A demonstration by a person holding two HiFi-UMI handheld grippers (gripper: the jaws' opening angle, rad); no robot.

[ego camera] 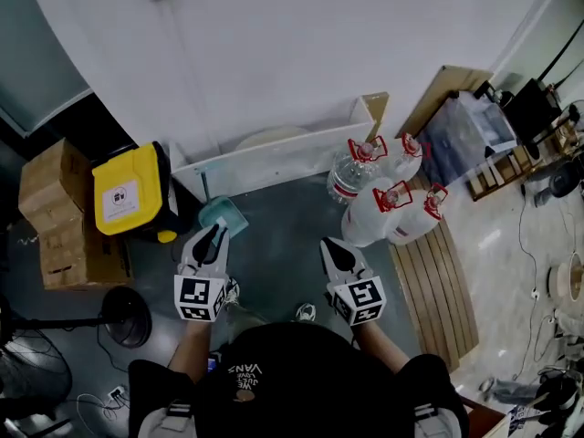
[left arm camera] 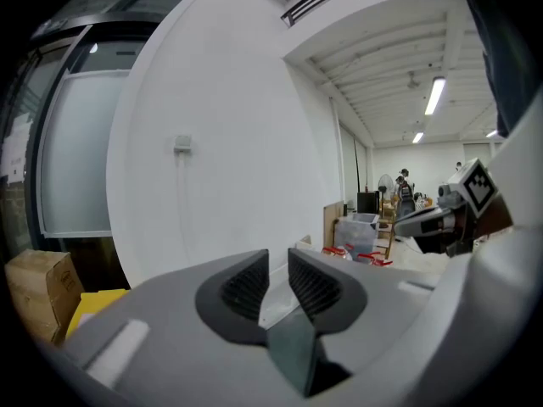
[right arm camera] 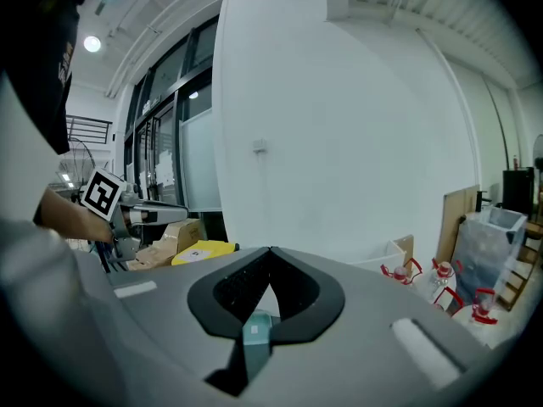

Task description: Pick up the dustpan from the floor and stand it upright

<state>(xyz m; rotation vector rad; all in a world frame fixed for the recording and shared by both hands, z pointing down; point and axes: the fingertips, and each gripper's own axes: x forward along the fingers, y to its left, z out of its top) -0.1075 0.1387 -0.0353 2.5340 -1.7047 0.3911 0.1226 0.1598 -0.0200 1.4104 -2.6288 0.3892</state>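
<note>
Grey floor (ego camera: 283,231) bears the teal dustpan (ego camera: 224,214) just beyond the left tongs (ego camera: 216,234)

The grey floor (ego camera: 283,235) carried a teal dustpan (ego camera: 225,214) just ahead of the left gripper (ego camera: 217,234), a yellow bin (ego camera: 126,190) to its left, and water jugs (ego camera: 379,210) beyond the right gripper (ego camera: 330,246).
</note>
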